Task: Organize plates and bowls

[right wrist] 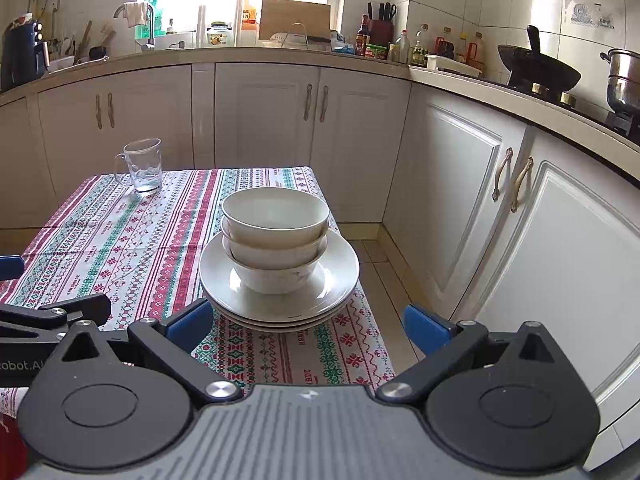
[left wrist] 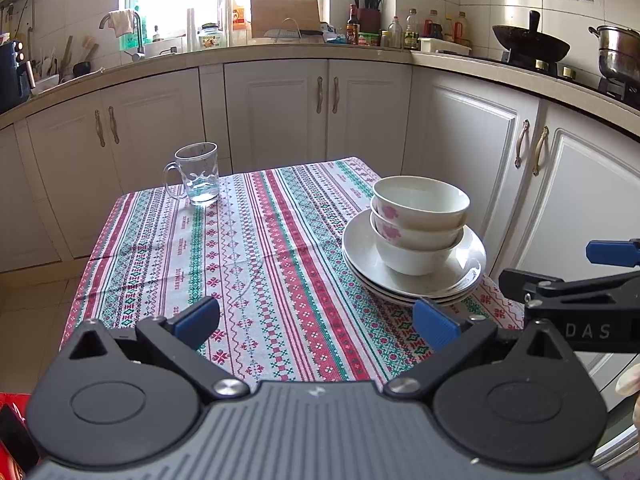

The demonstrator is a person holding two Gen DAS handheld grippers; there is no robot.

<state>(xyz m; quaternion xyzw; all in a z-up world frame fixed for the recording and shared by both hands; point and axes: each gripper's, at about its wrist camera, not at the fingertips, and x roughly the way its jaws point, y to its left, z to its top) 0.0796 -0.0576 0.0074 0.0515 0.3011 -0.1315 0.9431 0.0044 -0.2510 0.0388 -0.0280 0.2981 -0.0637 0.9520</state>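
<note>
Three white bowls (left wrist: 420,216) are nested in a stack on a stack of three white plates (left wrist: 360,248) at the table's right edge. The bowls (right wrist: 276,236) and plates (right wrist: 216,276) also show in the right wrist view, just ahead of the fingers. My left gripper (left wrist: 316,322) is open and empty, above the tablecloth to the left of the stack. My right gripper (right wrist: 308,326) is open and empty, a little short of the plates' near rim. The right gripper's arm (left wrist: 576,296) shows at the right of the left wrist view.
A clear glass mug (left wrist: 196,174) stands at the table's far left corner. The table has a striped patterned cloth (left wrist: 240,264). White cabinets (right wrist: 480,200) stand close on the right and behind. The counter holds bottles, a wok (right wrist: 536,70) and a pot.
</note>
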